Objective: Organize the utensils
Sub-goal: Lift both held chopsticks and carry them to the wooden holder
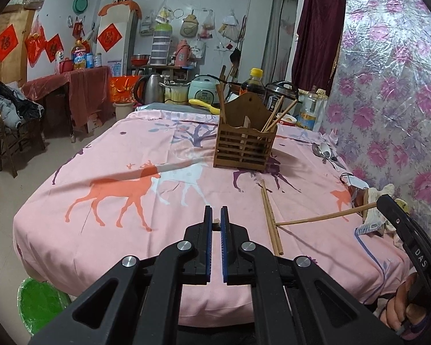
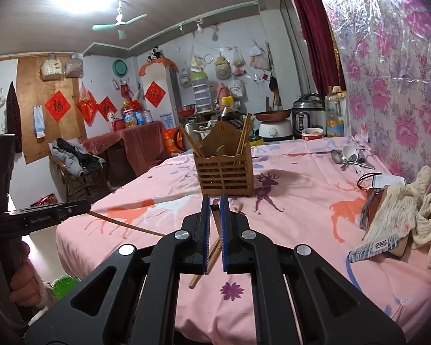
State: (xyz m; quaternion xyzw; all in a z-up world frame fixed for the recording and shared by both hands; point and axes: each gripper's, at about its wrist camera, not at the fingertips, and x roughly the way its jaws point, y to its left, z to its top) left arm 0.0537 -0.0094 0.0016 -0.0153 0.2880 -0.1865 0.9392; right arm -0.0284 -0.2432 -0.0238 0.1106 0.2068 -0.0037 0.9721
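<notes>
A wooden slatted utensil holder (image 1: 244, 146) stands mid-table with several chopsticks upright in it; it also shows in the right wrist view (image 2: 225, 172). My left gripper (image 1: 216, 211) is low over the pink cloth, shut on the end of a chopstick. My right gripper (image 2: 215, 201) is shut on a chopstick (image 2: 215, 224) that hangs down toward the cloth; in the left wrist view this chopstick (image 1: 324, 217) sticks out from the right gripper. Two loose chopsticks (image 1: 270, 215) lie on the cloth. Spoons (image 2: 347, 156) lie by the wall.
The table has a pink deer-print cloth (image 1: 115, 195). A cream rag and packets (image 2: 393, 215) lie at the right by the floral wall. Bottles, a rice cooker (image 2: 307, 118) and a kettle (image 1: 149, 87) crowd the far end. A green bin (image 1: 40, 304) sits below left.
</notes>
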